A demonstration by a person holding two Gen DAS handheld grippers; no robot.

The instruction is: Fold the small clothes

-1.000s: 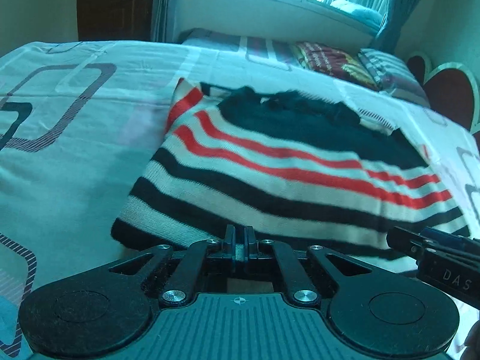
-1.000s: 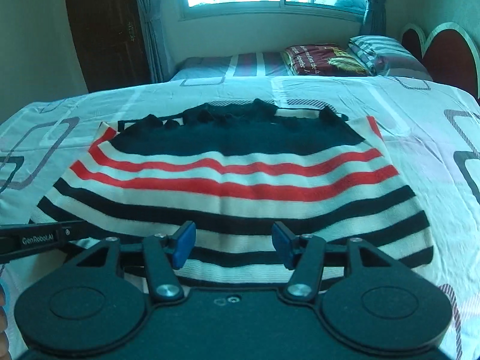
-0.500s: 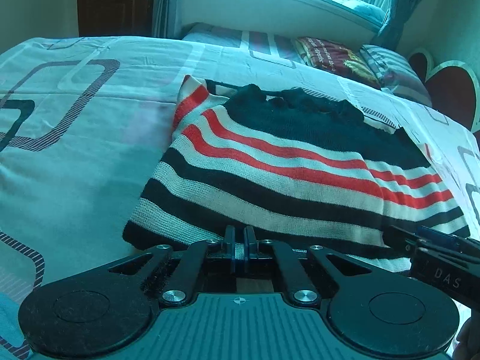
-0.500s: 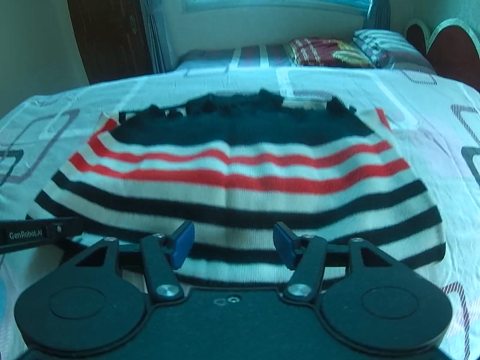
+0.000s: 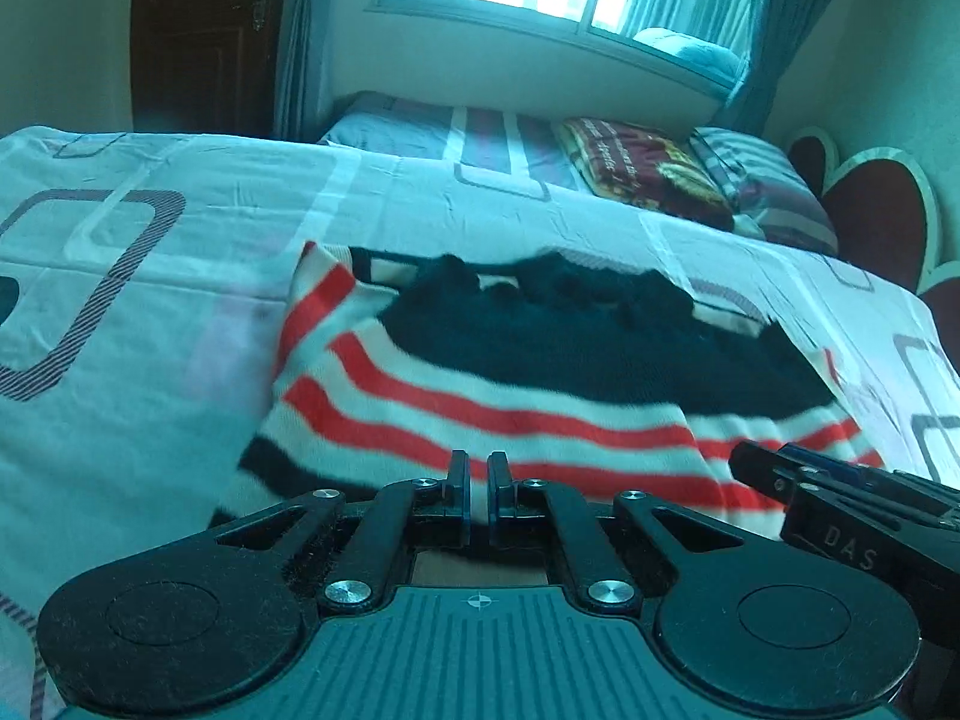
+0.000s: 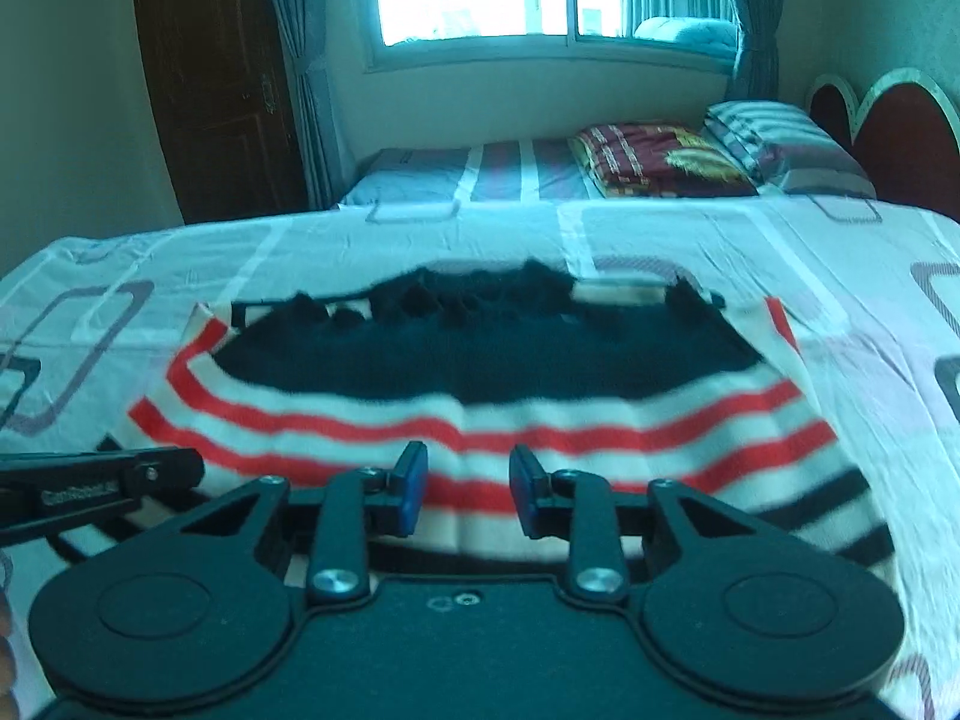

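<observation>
The near hem of the striped sweater (image 6: 480, 420) is lying hidden behind the right gripper (image 6: 468, 489), whose jaws are closing. Motion is blurring its stripes. The left gripper (image 5: 478, 495) is covering the near edge too.

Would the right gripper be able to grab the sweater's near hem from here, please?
Probably yes: the right gripper sits right over the striped sweater, jaws closing with its near edge between them and nothing blocking.

Left gripper (image 5: 478, 487) jaws pinched; right gripper (image 6: 468, 489) jaws closing.
</observation>
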